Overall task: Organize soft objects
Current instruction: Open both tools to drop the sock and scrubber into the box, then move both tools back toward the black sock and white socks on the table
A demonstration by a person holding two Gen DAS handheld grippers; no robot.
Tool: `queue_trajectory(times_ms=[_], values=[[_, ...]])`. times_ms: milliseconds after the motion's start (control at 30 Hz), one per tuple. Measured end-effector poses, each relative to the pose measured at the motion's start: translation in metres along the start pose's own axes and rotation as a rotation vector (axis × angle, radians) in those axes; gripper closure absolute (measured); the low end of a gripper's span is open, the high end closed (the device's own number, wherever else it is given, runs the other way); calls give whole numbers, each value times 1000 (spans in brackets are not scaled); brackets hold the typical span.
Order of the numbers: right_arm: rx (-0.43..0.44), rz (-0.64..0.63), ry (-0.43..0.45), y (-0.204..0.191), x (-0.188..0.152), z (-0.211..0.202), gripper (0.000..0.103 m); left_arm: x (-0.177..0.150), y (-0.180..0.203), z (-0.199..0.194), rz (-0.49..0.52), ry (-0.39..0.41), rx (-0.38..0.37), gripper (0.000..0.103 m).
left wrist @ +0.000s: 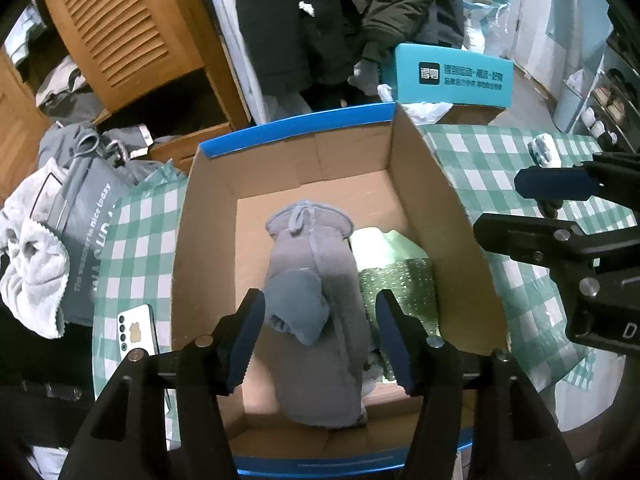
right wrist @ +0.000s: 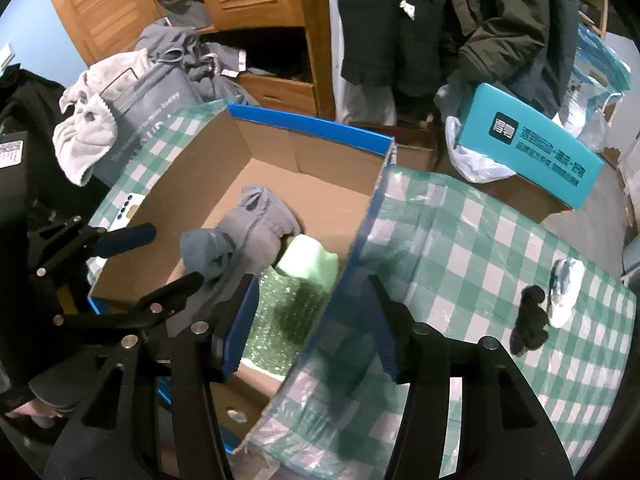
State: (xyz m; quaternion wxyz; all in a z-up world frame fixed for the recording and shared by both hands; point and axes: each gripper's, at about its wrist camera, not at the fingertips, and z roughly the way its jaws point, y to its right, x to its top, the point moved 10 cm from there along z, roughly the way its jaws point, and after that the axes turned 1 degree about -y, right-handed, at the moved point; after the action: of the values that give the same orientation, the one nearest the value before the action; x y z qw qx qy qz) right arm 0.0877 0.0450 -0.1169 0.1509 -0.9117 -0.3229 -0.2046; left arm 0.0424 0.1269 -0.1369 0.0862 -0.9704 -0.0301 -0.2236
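Fleecy grey rolled cloth (left wrist: 316,312) lies in brown cardboard box (left wrist: 436,200).

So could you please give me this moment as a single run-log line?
left gripper: open above grey cloth | right gripper: open, straddling cardboard box wall | box holds: grey cloth, green cloth

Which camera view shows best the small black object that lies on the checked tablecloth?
The right wrist view. There the small black object lies whole on the checked tablecloth, right of the cardboard box, beside a white bundle. In the left wrist view I cannot find it; the right gripper covers that area of the cloth.
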Motion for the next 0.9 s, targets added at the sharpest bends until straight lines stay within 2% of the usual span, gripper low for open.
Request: queue_trajectory(times_ms=[400, 900], values=[[-47, 64, -9, 39, -23, -8, 45, 10, 33, -3, 52, 11, -9, 32], [-99, 130, -11, 81, -49, -20, 44, 17, 75, -6, 129, 16, -12, 29]])
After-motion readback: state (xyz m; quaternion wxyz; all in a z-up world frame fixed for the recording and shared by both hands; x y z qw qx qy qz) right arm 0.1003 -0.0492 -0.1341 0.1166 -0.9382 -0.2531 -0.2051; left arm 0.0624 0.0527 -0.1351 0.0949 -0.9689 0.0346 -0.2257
